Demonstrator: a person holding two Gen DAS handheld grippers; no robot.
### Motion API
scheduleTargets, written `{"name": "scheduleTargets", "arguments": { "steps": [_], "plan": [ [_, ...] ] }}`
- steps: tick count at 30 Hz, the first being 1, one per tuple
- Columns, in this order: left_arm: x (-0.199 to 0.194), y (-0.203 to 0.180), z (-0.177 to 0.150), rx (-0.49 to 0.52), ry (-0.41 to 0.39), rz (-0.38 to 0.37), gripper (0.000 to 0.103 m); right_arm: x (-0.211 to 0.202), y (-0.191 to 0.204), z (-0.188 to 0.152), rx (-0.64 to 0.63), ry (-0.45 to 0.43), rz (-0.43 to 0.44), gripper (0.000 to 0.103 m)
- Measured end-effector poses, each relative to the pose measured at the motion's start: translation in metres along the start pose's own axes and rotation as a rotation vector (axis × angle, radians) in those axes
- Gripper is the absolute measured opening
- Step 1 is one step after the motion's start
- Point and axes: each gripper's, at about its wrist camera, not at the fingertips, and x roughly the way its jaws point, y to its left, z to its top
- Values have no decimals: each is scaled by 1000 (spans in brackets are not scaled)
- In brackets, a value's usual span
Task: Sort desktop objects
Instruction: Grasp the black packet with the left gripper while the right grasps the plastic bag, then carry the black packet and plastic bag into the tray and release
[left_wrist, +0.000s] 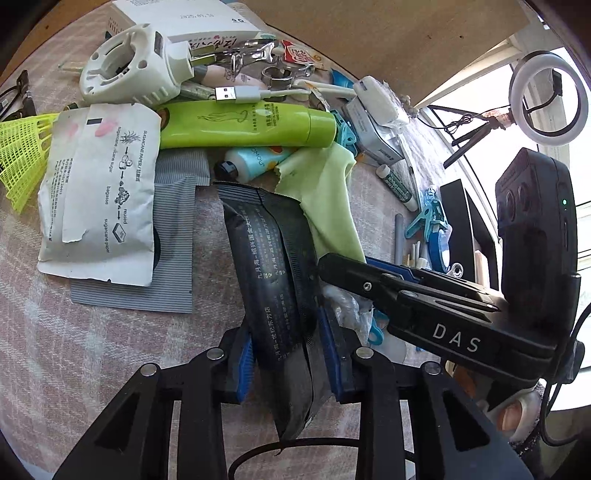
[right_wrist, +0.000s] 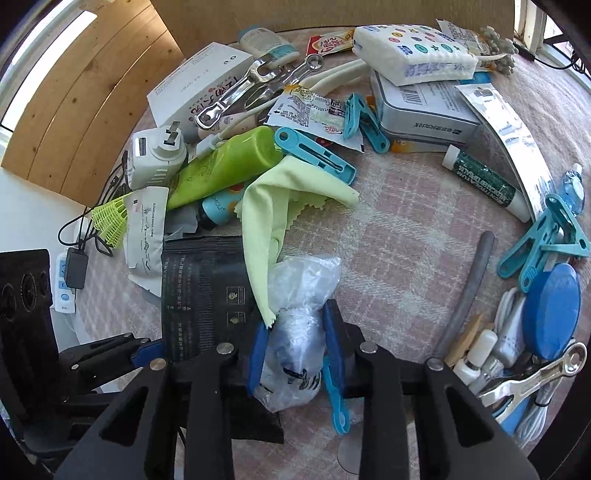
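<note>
My left gripper (left_wrist: 286, 350) is shut on a black foil pouch (left_wrist: 273, 266) with white print, which lies lengthwise between its blue pads. The pouch also shows in the right wrist view (right_wrist: 203, 295). My right gripper (right_wrist: 295, 350) is shut on a crumpled clear plastic bag (right_wrist: 299, 325); the bag also shows in the left wrist view (left_wrist: 343, 302). A pale green cloth (right_wrist: 280, 199) drapes from the pile down onto the bag and the pouch. The right gripper shows in the left wrist view (left_wrist: 332, 269), close beside the pouch.
A cluttered pile lies on the pink plaid cloth (right_wrist: 406, 240): a green tube (left_wrist: 243, 123), a white paper sachet (left_wrist: 99, 195), a white charger (left_wrist: 129, 62), a yellow shuttlecock (left_wrist: 22, 155), blue clips (right_wrist: 317, 155), a tin box (right_wrist: 424, 114), a tissue pack (right_wrist: 410, 51), metal clips (right_wrist: 255, 85).
</note>
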Motion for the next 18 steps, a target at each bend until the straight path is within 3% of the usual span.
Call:
{"name": "scheduleTargets", "arguments": {
  "steps": [2,4,18],
  "plan": [
    [1,-8,1,31,-4,17,20,-1,0,-4,-1,-1,-2,27],
    [1,-11,1,37,-7,16,18,-2,-2,-7,7,-1,3,27],
    [-23,-16,-3,66,-63,65,11,-16,-5,-37,-13,-18,13,25]
  ]
}}
